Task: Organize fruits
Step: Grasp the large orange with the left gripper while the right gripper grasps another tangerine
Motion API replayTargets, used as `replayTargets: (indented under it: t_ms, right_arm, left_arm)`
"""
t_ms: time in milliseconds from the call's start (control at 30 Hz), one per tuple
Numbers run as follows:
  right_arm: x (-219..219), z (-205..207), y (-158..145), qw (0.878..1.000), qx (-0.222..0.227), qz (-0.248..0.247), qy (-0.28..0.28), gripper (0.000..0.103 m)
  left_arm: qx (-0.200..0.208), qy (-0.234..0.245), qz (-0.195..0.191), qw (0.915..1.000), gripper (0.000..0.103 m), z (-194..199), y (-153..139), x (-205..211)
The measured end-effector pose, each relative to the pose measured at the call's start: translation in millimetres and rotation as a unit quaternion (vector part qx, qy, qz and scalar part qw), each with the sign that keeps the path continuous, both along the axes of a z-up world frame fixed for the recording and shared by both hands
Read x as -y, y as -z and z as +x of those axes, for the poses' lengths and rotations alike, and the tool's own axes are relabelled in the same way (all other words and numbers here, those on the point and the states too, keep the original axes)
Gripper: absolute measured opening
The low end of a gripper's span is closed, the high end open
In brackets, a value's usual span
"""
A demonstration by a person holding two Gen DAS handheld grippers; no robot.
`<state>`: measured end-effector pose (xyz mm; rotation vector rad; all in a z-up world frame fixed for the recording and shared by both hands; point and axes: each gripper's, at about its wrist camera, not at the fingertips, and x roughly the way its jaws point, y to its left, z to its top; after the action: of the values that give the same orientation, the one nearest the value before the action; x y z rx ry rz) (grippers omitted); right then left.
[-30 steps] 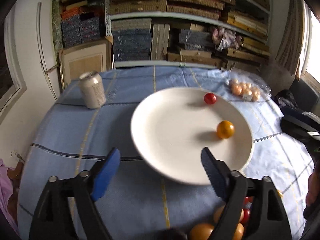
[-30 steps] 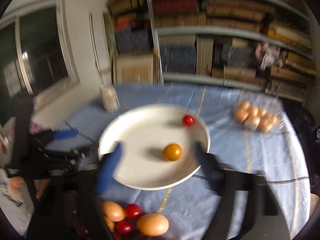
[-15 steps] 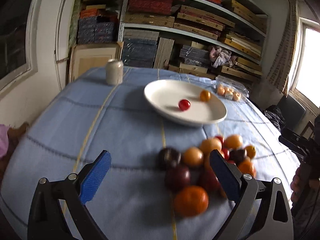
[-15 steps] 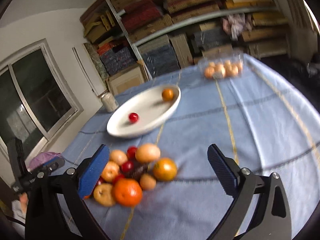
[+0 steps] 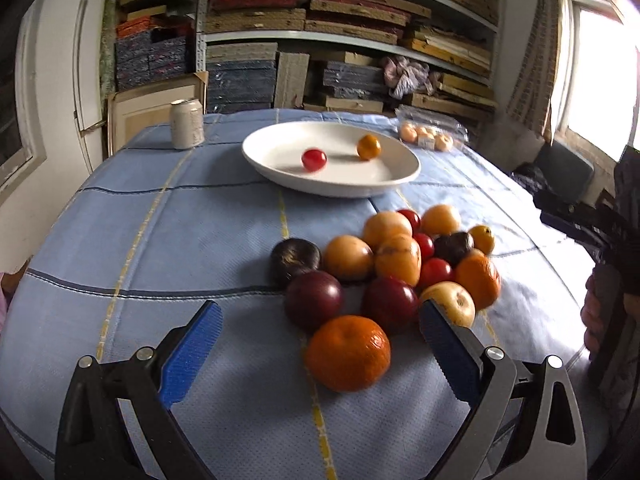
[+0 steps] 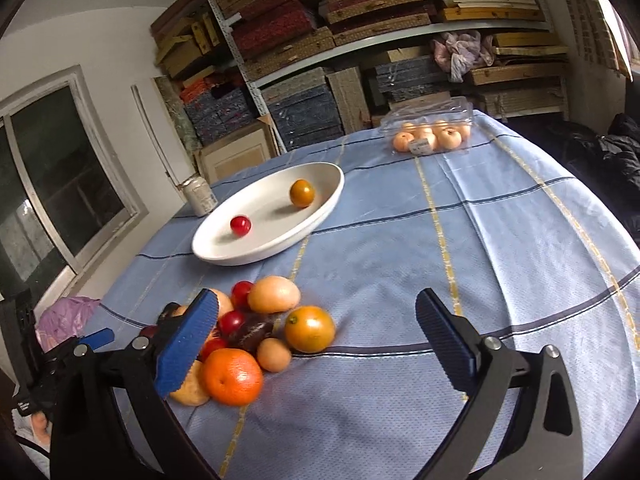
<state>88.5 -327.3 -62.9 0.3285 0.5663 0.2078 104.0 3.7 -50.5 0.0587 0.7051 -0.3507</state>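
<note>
fruit pile (image 5: 384, 268): tablecloth | plate (image 5: 332, 184): cherry tomato (image 5: 314, 159), small orange (image 5: 369, 147)

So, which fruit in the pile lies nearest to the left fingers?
The big orange mandarin at the pile's front edge, between the open left fingers; the dark plums sit behind it.

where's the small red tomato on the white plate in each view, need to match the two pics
Left wrist view: the small red tomato lies left of centre on the white oval plate, upper middle of the picture.
Right wrist view: the tomato lies at the plate's lower left end, left of picture centre.
Shared landmark: the small orange fruit on the same plate, right of the tomato in both.
</note>
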Motion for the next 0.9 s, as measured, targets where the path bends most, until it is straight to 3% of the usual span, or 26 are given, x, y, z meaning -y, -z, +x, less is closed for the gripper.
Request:
replayTargets:
  t_ms: [100, 400, 533, 800, 900]
  right_arm:
    - [-2, 2, 1, 1.000, -0.006, -0.017, 0.012, 0.097]
    - [4, 2, 4, 1.000, -0.012, -0.003, 0.019, 0.097]
    - [2, 5, 5, 1.000, -0.024, -0.007, 0.012, 0.097]
    - [-6, 10, 10, 0.998, -0.044, -0.039, 0.013, 0.097]
    - [-9, 10, 11, 0.998, -0.044, -0.052, 0.012, 0.097]
  left_arm:
    - [-0.002, 0.005, 0.009, 0.9999, 0.100, 1, 3, 3]
    - [-0.022, 0.013, 0.003, 0.9997, 0.098, 8, 9, 1]
    - [-0.033, 0.029, 0.016, 0.9989, 0.081, 9, 14, 10]
    - [-0.052, 0.037, 0.006, 0.9979, 0.079, 13, 18, 11]
    - [-0.063, 0.044, 0.002, 0.9971, 0.058, 15, 21, 12]
